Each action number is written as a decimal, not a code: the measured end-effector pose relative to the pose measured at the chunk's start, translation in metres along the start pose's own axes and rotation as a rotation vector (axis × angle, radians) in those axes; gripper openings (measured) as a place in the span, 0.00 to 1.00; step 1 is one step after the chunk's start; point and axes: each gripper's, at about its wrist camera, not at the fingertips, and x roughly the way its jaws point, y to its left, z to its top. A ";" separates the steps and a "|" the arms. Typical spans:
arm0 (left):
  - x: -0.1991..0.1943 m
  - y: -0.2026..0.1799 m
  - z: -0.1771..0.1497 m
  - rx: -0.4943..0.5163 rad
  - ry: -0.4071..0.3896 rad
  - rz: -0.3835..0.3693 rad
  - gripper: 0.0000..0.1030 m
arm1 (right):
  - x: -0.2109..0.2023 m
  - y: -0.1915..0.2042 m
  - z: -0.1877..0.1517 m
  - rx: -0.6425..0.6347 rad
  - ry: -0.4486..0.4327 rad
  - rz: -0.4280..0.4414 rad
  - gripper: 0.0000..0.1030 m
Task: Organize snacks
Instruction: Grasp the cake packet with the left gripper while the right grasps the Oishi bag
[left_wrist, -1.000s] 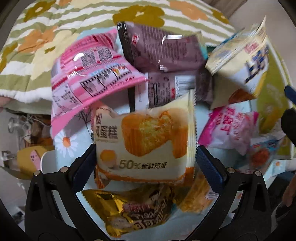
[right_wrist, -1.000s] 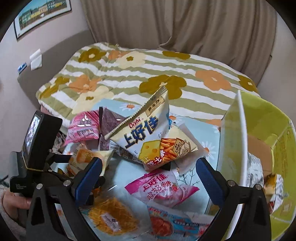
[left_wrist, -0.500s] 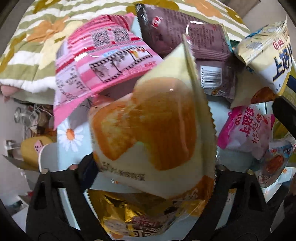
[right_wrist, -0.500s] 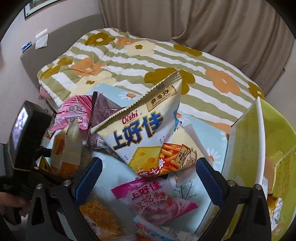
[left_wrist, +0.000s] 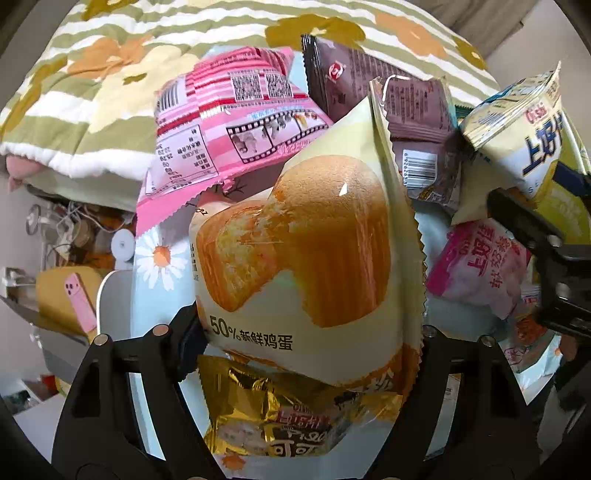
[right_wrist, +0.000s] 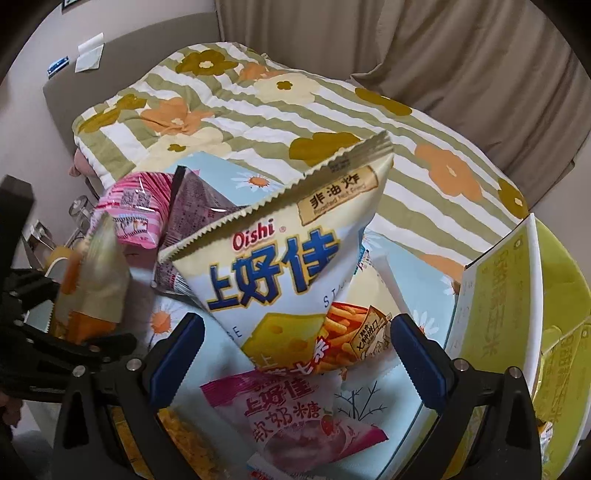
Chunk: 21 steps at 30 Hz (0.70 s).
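A cream cake packet with an orange cake picture stands bulged between the fingers of my left gripper. Its jaws are closing and the pads press on the packet's two sides. The right wrist view shows the same packet raised at the left. My right gripper is open, hanging over a cream Oishi cheese-stick bag without touching it. A pink Oishi candy bag lies just below that. A gold packet lies under the cake packet.
A pink packet and brown packets lie behind on the light-blue daisy cloth. A yellow-green box stands open at the right with packets inside. A flowered quilt lies beyond.
The left jaws have narrowed onto the cake packet, which has tipped up and puffed out. The right gripper has sunk closer to the Oishi bag and rolled a little.
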 end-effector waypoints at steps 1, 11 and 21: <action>-0.002 -0.001 -0.001 0.000 -0.005 -0.001 0.74 | 0.001 0.000 -0.001 -0.005 0.001 -0.003 0.96; -0.025 -0.007 -0.010 0.018 -0.050 -0.004 0.74 | 0.009 0.002 -0.004 -0.056 0.011 -0.058 0.65; -0.050 -0.012 -0.018 0.057 -0.103 -0.021 0.74 | -0.019 -0.008 -0.011 0.051 -0.037 -0.059 0.49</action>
